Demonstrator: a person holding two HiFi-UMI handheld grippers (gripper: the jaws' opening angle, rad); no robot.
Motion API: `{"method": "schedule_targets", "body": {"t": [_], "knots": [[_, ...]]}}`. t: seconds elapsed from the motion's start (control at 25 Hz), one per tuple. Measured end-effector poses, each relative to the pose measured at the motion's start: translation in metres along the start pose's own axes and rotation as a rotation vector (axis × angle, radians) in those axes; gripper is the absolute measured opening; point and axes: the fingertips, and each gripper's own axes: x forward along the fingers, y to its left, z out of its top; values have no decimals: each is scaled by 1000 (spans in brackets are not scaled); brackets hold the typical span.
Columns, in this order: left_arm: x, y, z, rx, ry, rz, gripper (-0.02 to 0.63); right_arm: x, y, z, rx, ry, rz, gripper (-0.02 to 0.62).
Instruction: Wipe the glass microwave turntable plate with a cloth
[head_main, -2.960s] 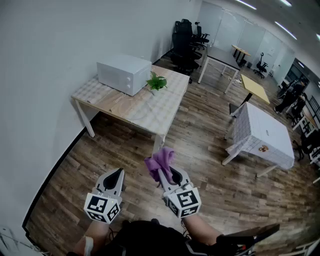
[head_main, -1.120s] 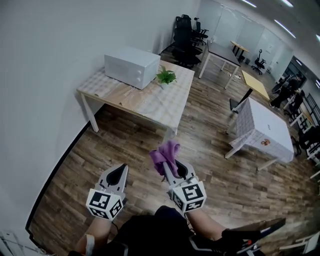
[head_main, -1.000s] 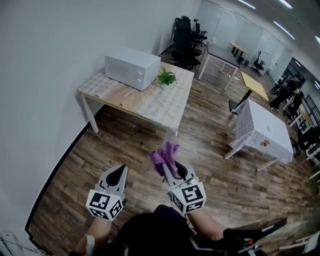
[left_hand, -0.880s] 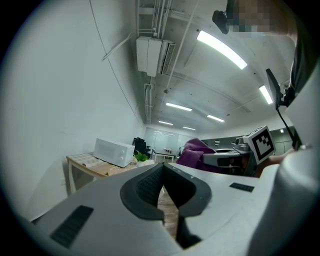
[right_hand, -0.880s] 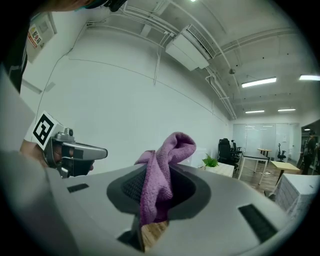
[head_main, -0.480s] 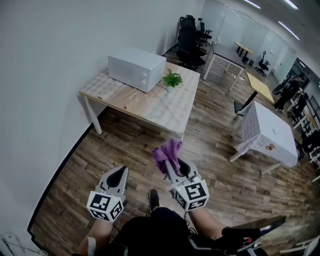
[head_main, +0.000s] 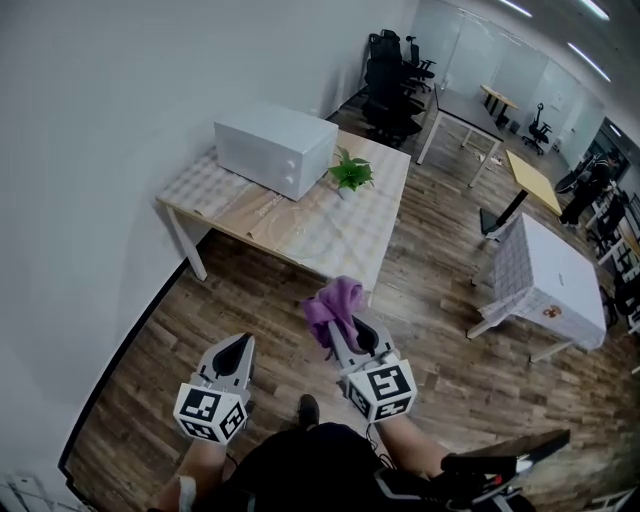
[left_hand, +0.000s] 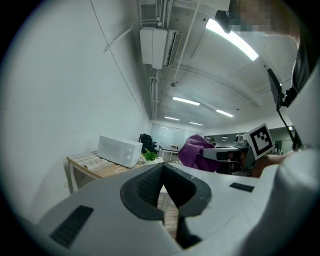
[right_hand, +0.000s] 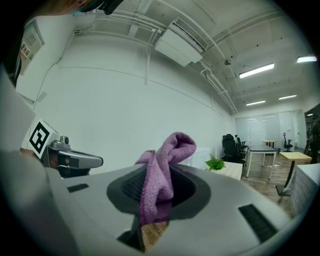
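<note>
Closer now: the table (head_main: 300, 225) and white microwave (head_main: 275, 148) loom larger than a moment ago. My right gripper (head_main: 350, 338) is clamped on the purple cloth (head_main: 335, 303), carried ready for wiping. My left gripper (head_main: 236, 347) is closed and empty. The microwave door is shut, so the glass plate is unseen, presumably inside.

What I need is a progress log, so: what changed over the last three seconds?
The person has stepped nearer the table. The microwave on it looks larger, and a shoe now shows below. Nothing was taken hold of or let go. The right gripper stays shut on the purple cloth, and the left gripper stays shut and empty.
</note>
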Motion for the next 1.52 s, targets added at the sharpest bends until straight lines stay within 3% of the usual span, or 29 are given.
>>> {"method": "schedule_targets", "body": {"t": [0.2, 0.68, 1.04, 1.52], "knots": [[40, -1, 6, 10, 24, -14, 4, 29, -32, 3, 22, -2, 11, 94], [108, 8, 8, 31, 57, 50, 3, 62, -89, -2, 84, -28, 40, 94], [161, 8, 11, 36, 67, 50, 3, 80, -126, -6, 92, -17, 76, 94], [208, -3, 14, 94, 87, 39, 3, 95, -183, -14, 113, -30, 20, 94]]}}
